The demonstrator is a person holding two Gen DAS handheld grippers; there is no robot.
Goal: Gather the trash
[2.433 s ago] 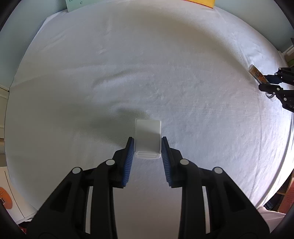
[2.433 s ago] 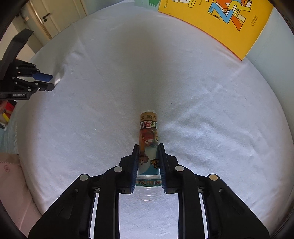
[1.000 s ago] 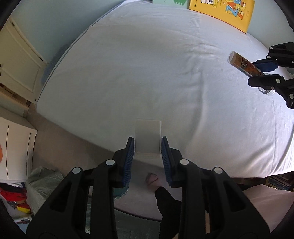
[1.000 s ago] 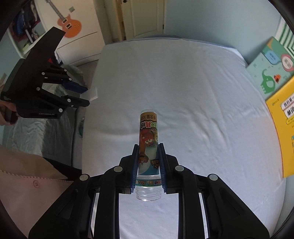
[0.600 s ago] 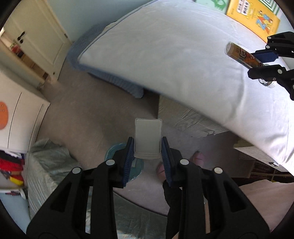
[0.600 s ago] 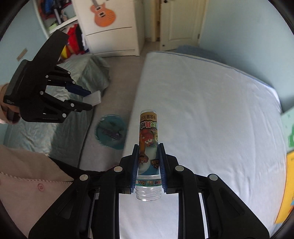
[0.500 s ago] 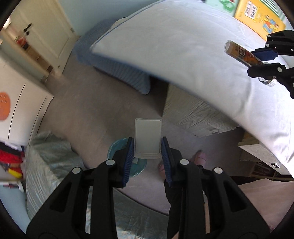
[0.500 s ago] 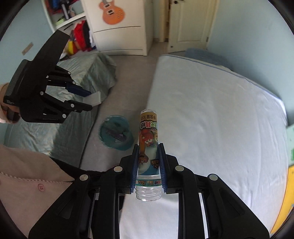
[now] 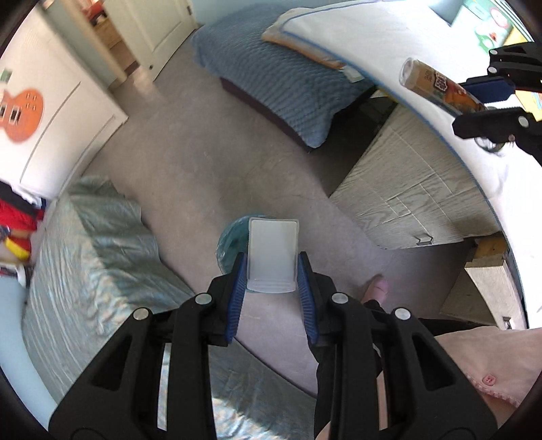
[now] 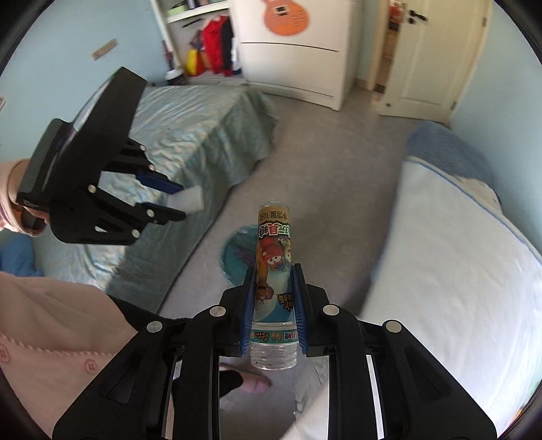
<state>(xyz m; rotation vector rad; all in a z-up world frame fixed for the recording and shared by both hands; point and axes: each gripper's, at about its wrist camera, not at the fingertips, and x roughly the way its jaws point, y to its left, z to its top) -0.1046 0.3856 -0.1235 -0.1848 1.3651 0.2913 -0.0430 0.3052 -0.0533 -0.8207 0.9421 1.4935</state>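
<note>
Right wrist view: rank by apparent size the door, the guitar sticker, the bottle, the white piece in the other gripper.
1. Door, largest.
2. Bottle, though it sits right at the lens, so its size is inflated.
3. Guitar sticker, cut off by the frame edge.
4. White piece in the left gripper, smallest.

A white cabinet (image 10: 291, 61) with an orange guitar sticker (image 10: 288, 17) stands beside a cream door (image 10: 426, 57). A bed with a pale green cover (image 10: 189, 135) faces a white mattress (image 10: 457, 270) across the grey carpet (image 9: 189, 162). A blue quilt (image 9: 281, 74) lies by the mattress.
</note>
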